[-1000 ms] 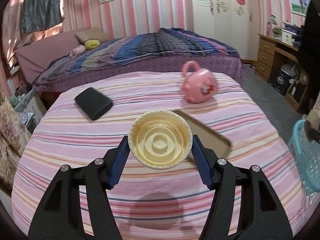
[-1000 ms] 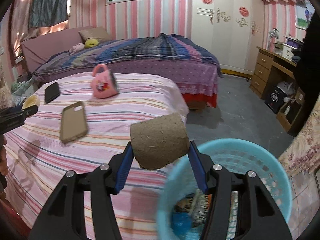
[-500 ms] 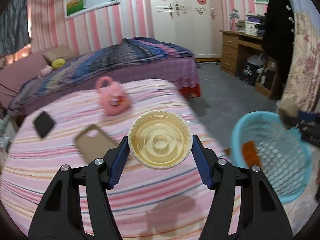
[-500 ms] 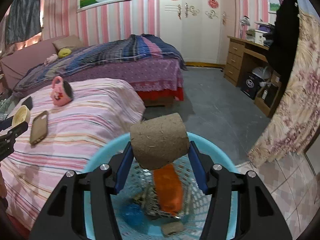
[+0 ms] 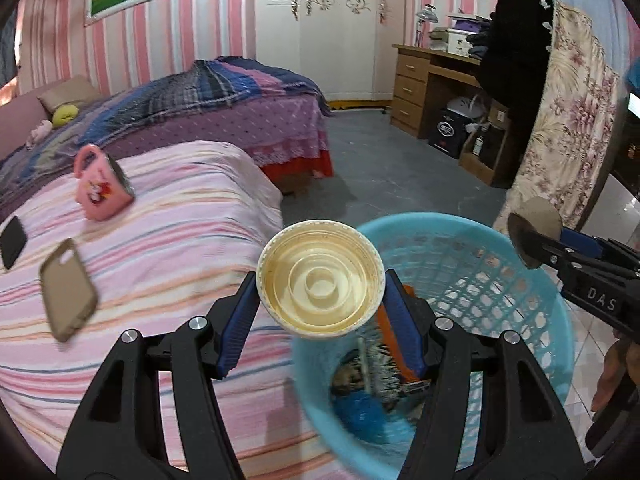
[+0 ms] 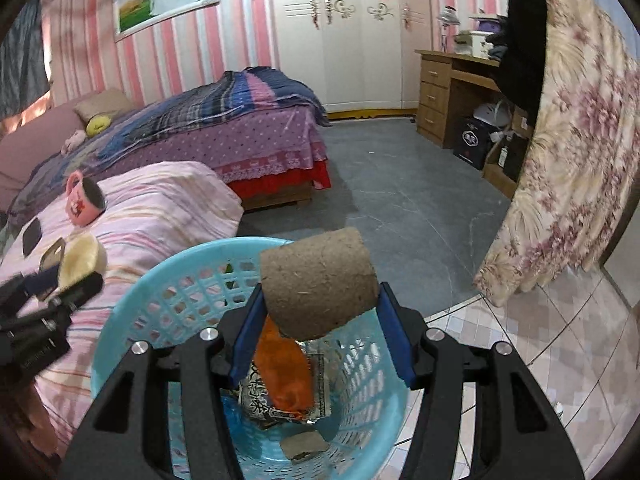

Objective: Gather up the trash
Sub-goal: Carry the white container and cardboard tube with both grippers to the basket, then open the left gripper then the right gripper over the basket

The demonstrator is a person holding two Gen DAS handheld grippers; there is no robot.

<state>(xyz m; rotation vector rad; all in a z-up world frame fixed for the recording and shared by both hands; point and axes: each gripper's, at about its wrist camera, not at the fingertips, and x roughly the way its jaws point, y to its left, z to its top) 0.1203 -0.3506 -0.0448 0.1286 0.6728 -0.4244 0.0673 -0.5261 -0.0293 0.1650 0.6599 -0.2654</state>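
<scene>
My left gripper point(image 5: 320, 300) is shut on a cream plastic lid point(image 5: 320, 278), its ribbed underside facing the camera, held over the near-left rim of a light-blue mesh basket point(image 5: 532, 304). My right gripper point(image 6: 320, 312) is shut on a brown cardboard tube point(image 6: 318, 282), held above the same basket point(image 6: 132, 316). Inside the basket lie an orange wrapper point(image 6: 286, 372), printed packaging and a blue scrap. In the left wrist view the right gripper point(image 5: 532, 240) with the tube point(image 5: 538, 216) reaches in from the right. In the right wrist view the left gripper point(image 6: 60, 280) shows blurred at the left.
A pink striped bed point(image 5: 160, 240) carries a pink mug point(image 5: 102, 190), a tan phone case point(image 5: 68, 290) and a black phone point(image 5: 12, 242). Behind it stands a second bed with a plaid quilt point(image 5: 208, 92). A wooden desk point(image 5: 424, 80) and a floral curtain point(image 5: 568, 128) stand at the right.
Both grippers have swung right, away from the pink striped bed, and now hang over the blue basket. The lid and the tube stay gripped as before.
</scene>
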